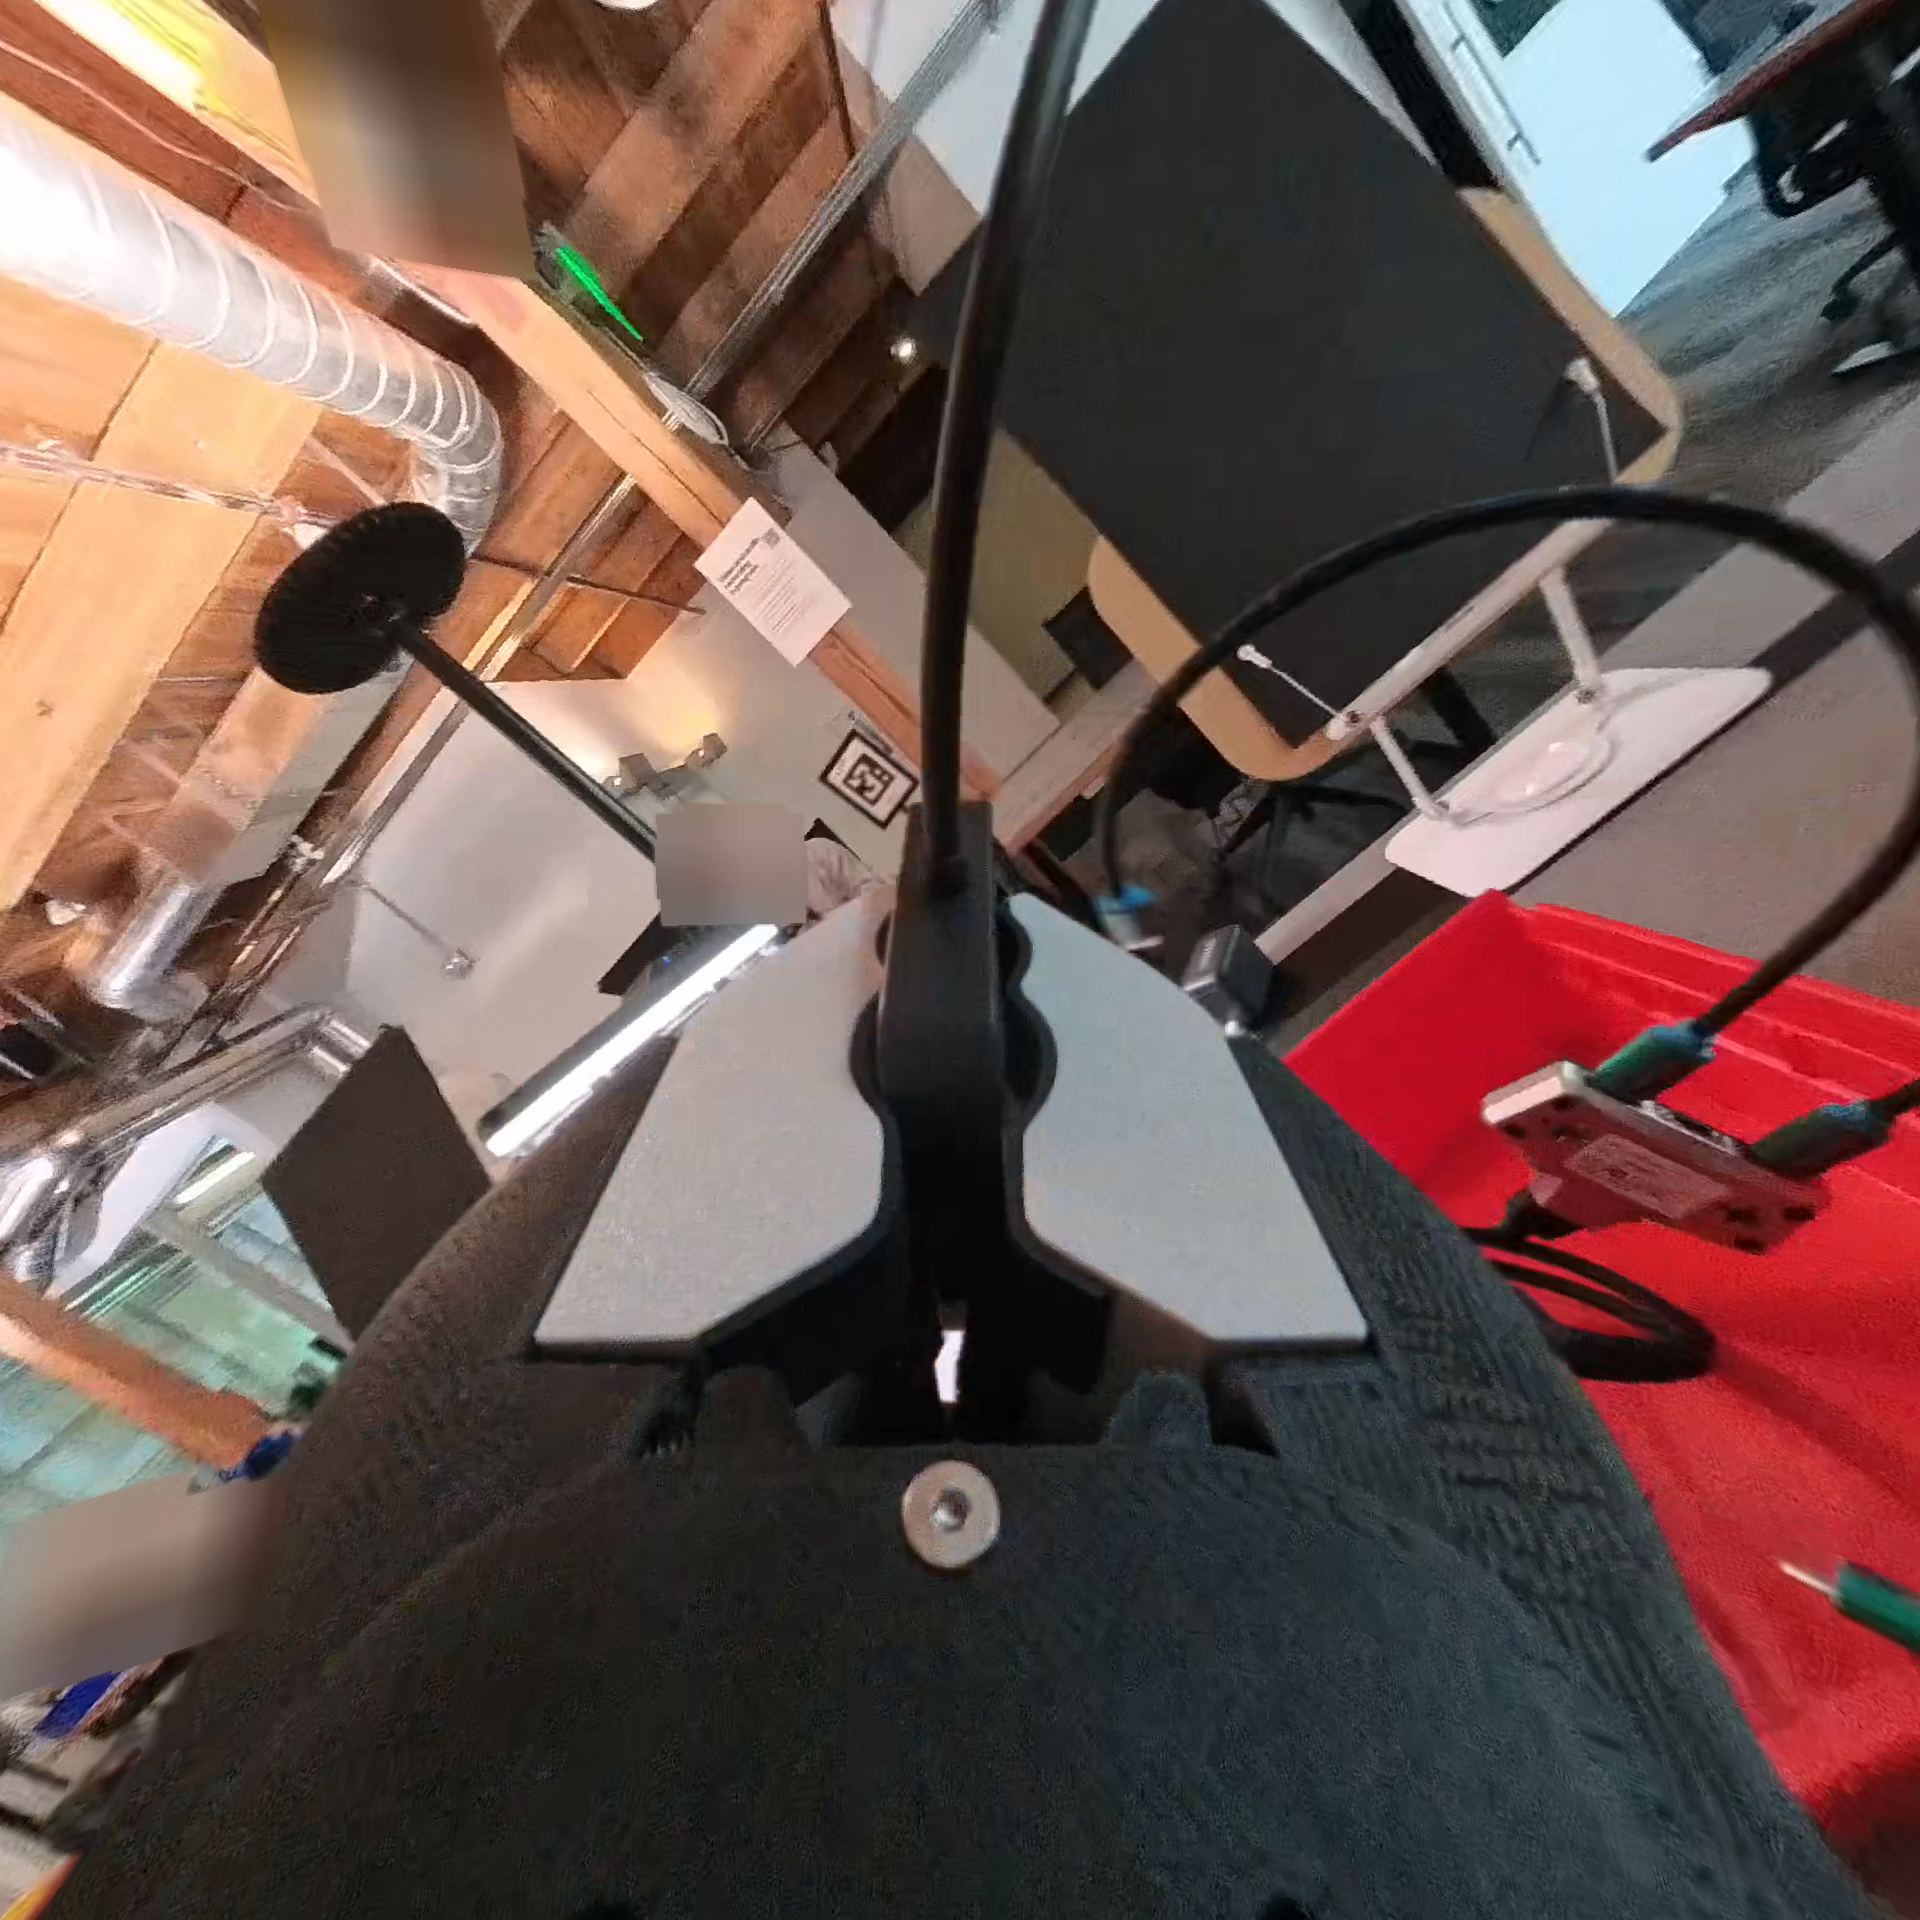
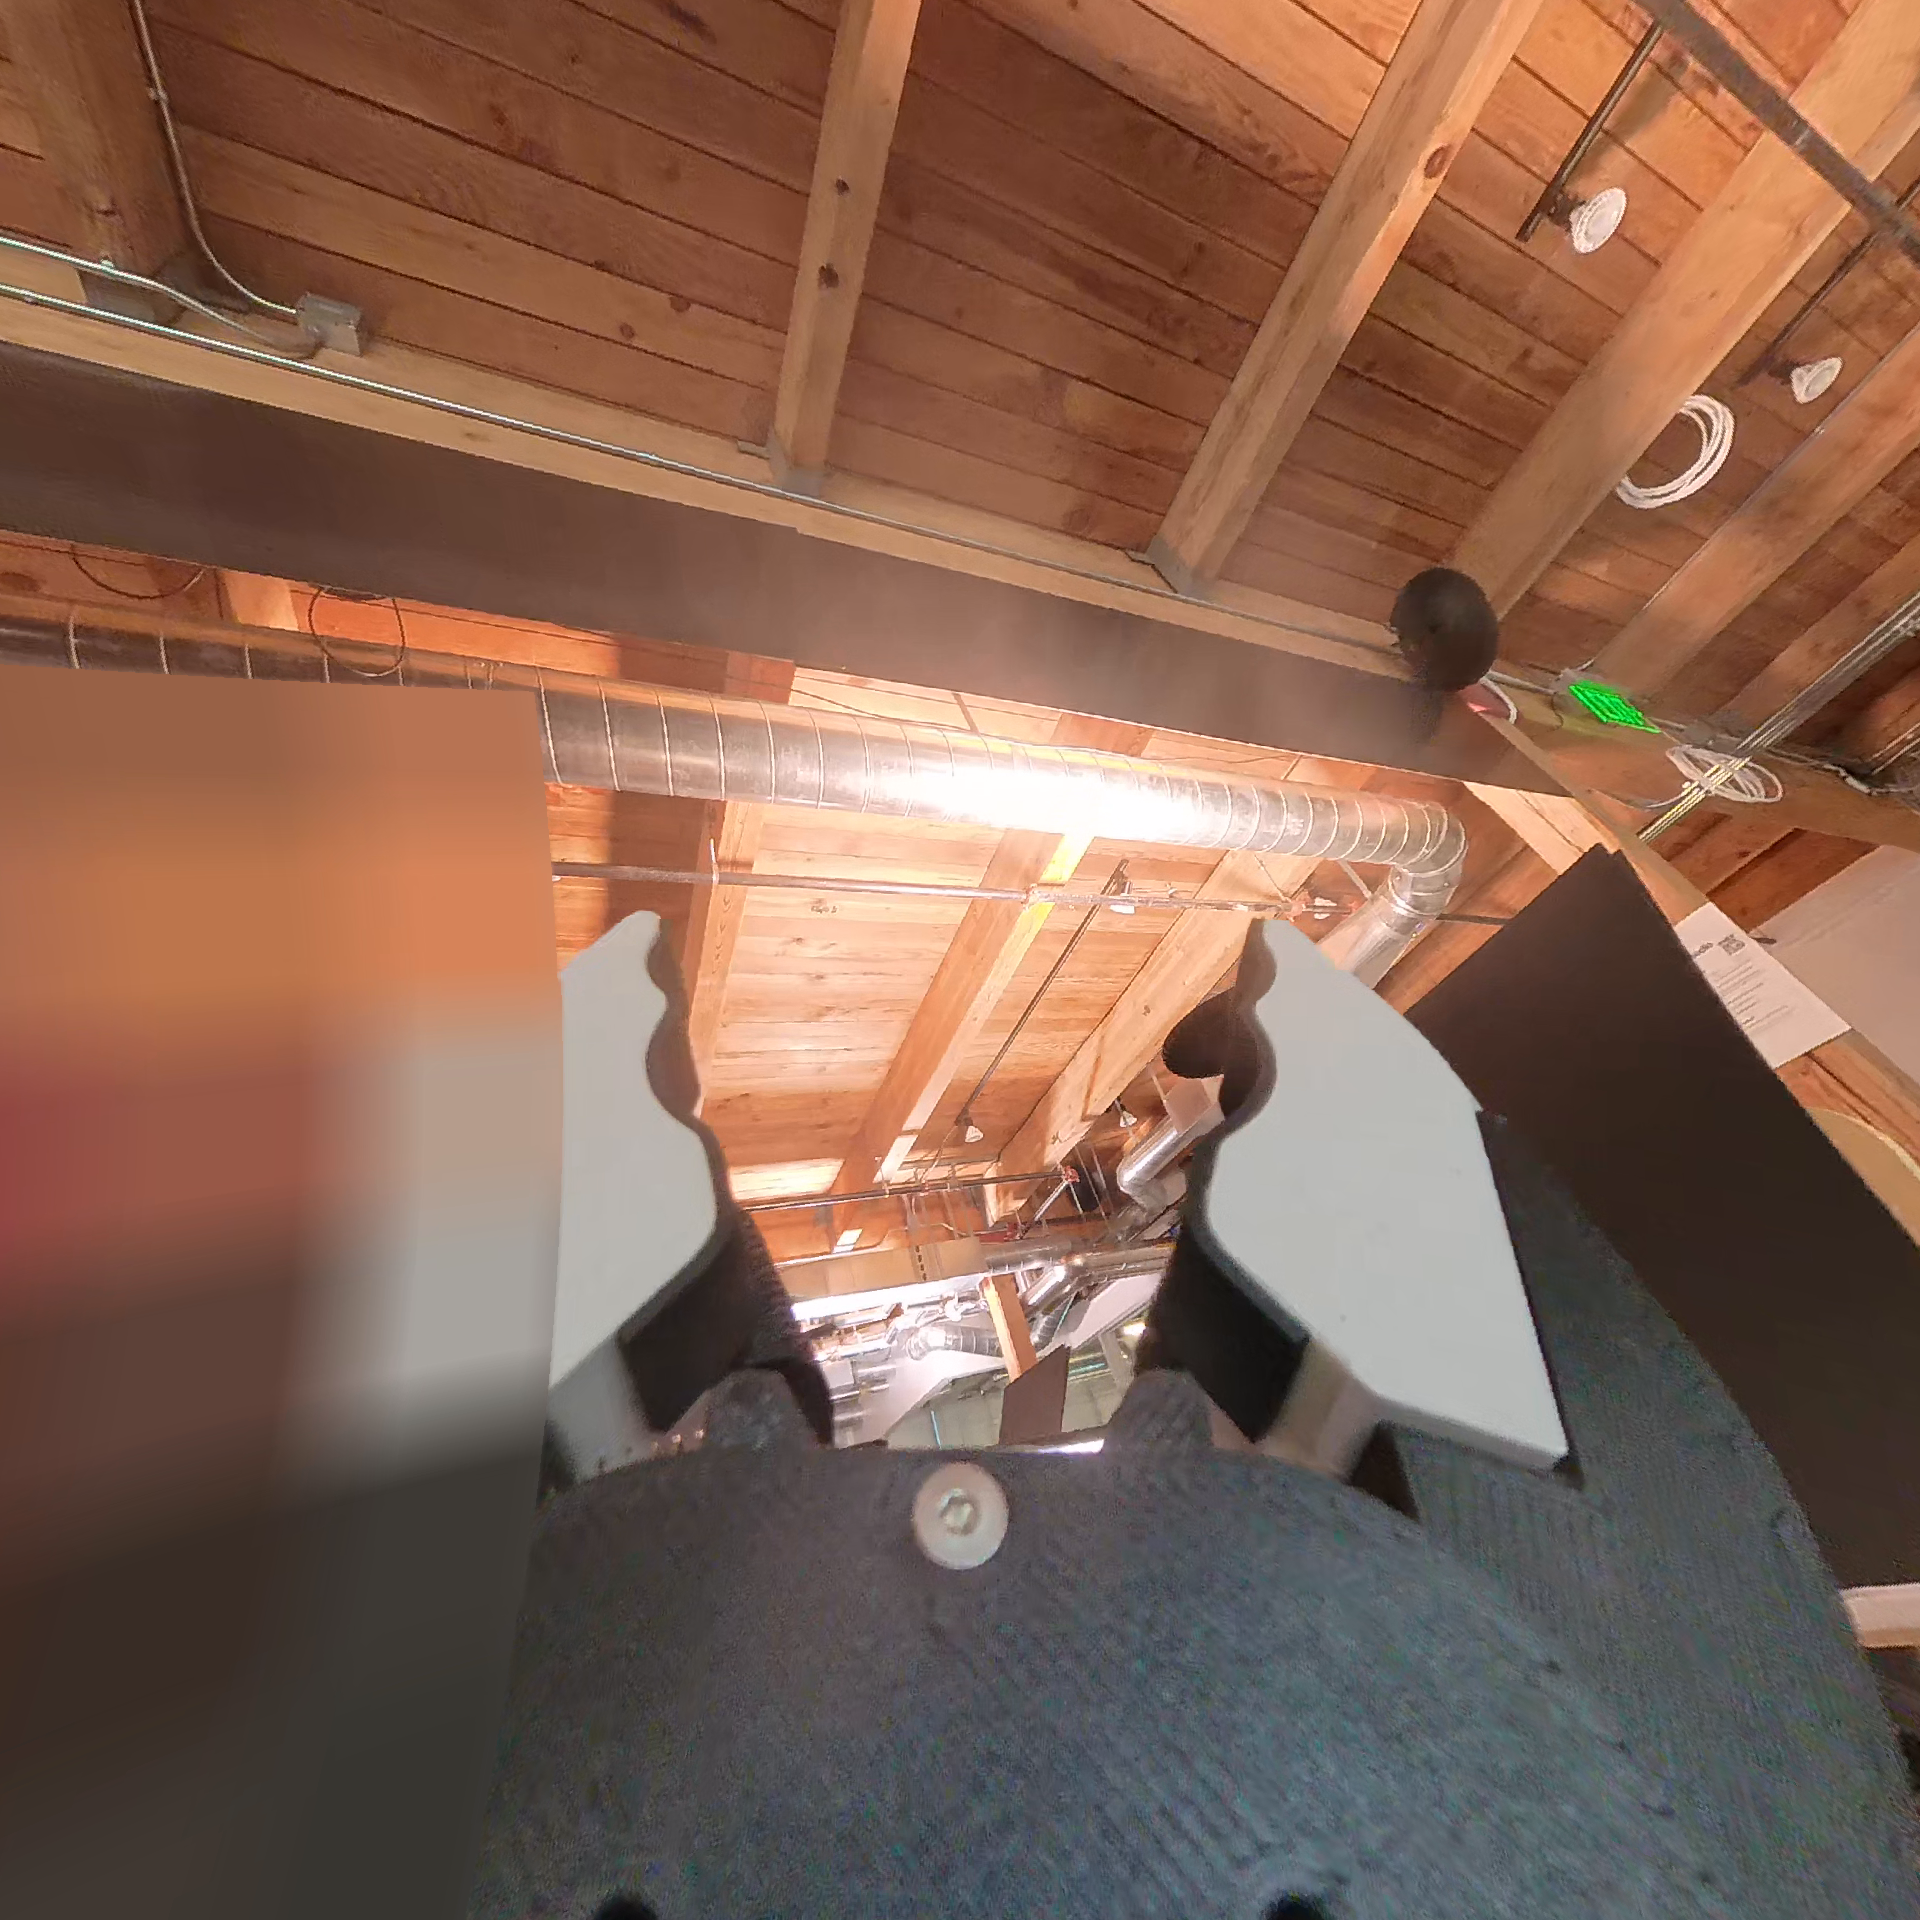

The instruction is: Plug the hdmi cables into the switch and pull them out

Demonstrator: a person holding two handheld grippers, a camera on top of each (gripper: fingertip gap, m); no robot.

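Observation:
In the left wrist view my left gripper (image 1: 943, 920) is shut on the black plug (image 1: 940, 997) of an HDMI cable (image 1: 971, 468), which rises out of the fingers toward the top of the frame. The small silver switch (image 1: 1652, 1169) lies to the right on a red bin (image 1: 1714, 1507), apart from the gripper. Two green-collared plugs (image 1: 1652, 1060) sit in the switch, and a black cable (image 1: 1558, 520) arcs away from one of them. A loose green plug (image 1: 1870, 1621) lies at the lower right. My right gripper (image 2: 956, 935) is open and empty, pointing up at the wooden ceiling.
A coil of black cable (image 1: 1621, 1340) lies on the red bin below the switch. A grey carpeted floor, a white stand base (image 1: 1579, 769) and a dark panel (image 1: 1247, 312) are behind. A metal duct (image 2: 987, 769) runs along the ceiling.

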